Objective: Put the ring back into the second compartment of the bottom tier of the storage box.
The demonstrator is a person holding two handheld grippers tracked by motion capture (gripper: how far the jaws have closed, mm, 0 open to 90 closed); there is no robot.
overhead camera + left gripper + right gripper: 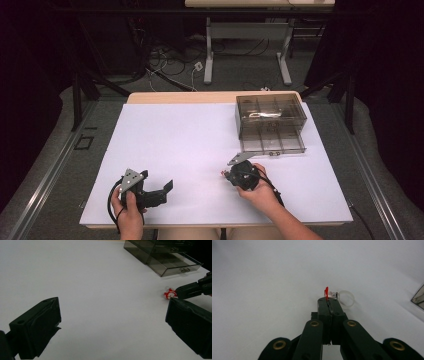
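The right tongs (328, 302), closed on the red-topped ring (337, 297) low on the white tabletop (200, 145), sit just below the open drawer box (272, 122) at upper right, while the left tongs (157, 187) gape empty at lower left.

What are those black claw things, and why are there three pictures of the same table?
A person sits at a white table and holds a squeeze tool with two black jaws in each hand. One picture looks down from above. The other two come from little cameras riding on the tools. The left gripper is open and empty. The right gripper is pinched shut on a tiny toy ring with a red decoration. Behind it stands a smoky clear drawer box with its bottom drawer pulled out.
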